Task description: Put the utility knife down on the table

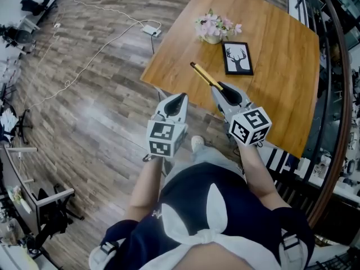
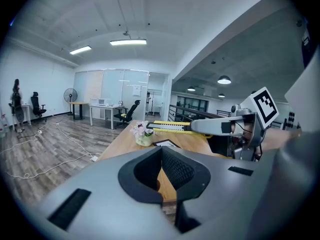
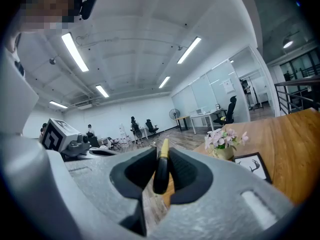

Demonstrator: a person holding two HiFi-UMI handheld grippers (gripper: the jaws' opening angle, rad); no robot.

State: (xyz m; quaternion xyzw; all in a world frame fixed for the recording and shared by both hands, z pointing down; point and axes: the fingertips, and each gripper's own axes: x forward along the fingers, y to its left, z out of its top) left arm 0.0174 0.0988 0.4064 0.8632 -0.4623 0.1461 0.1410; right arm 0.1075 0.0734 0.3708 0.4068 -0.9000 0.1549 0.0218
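The utility knife point(image 1: 203, 73), yellow with a black grip, sticks out over the near edge of the wooden table point(image 1: 281, 89). My right gripper point(image 1: 220, 88) is shut on its black end. In the right gripper view the knife point(image 3: 160, 170) stands pinched between the pads, its yellow tip pointing away. My left gripper point(image 1: 181, 97) hovers over the floor just left of the table corner, jaws shut and holding nothing. In the left gripper view its tips point(image 2: 161, 149) meet, and the knife point(image 2: 170, 127) shows level to the right, in my right gripper point(image 2: 220, 126).
A small pot of pink flowers point(image 1: 214, 28) and a framed deer picture point(image 1: 237, 58) sit on the table beyond the knife. A white cable with an adapter point(image 1: 151, 30) lies on the wood floor to the left. A railing point(image 1: 332, 94) runs along the table's right.
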